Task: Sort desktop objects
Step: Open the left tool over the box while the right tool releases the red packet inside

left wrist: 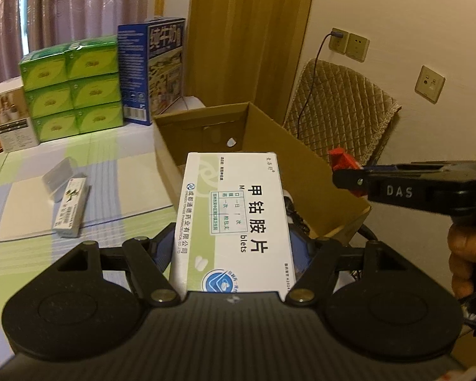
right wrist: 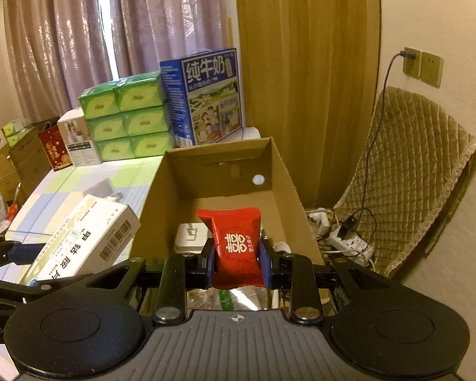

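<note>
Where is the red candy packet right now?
The red candy packet is pinched in the right gripper, held over the open cardboard box.

Table covered with a pastel checked cloth [left wrist: 25, 171] of green, blue and cream squares. Resting directly on it: an open brown cardboard box [right wrist: 161, 190]; a small white-and-green carton [left wrist: 71, 209] lying partly on a flat grey case [left wrist: 57, 174]; at the far edge, stacked green tissue packs [left wrist: 73, 85], a blue milk carton [right wrist: 203, 95], a white product box [left wrist: 11, 117].
</note>
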Tool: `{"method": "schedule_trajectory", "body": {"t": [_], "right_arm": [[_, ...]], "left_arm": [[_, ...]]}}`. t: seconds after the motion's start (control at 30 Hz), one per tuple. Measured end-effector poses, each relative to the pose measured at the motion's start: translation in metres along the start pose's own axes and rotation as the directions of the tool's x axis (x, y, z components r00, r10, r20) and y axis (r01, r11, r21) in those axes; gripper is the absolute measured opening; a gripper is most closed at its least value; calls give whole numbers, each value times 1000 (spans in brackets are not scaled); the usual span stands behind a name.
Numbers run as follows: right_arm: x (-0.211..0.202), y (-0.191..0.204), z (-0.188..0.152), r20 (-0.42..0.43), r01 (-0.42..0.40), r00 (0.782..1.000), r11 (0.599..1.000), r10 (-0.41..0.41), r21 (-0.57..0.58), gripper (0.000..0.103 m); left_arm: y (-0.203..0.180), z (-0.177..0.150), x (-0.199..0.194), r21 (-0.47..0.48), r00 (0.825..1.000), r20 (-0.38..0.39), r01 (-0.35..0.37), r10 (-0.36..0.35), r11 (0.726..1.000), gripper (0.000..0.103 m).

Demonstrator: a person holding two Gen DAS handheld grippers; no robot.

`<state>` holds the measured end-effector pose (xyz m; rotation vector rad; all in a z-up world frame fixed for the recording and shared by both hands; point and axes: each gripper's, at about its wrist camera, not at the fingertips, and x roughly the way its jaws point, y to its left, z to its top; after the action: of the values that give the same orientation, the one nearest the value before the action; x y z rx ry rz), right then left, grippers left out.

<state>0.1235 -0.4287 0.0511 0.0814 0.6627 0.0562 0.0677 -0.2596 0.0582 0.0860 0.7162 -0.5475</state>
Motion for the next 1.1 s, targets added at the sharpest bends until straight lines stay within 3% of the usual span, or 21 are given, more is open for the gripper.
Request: {"method": "schedule_trajectory", "body": {"t": [1.0, 1.1], "right_arm": [[49, -32, 21, -49, 11, 999, 1000, -11, -14, 25], [50, -33, 20, -52, 13, 999, 1000, -14, -13, 25]], "left_arm": [[-12, 28, 83, -22, 998, -52, 40, -42, 999, 67], [-9, 28, 84, -25, 998, -49, 39, -40, 999, 71]]}}
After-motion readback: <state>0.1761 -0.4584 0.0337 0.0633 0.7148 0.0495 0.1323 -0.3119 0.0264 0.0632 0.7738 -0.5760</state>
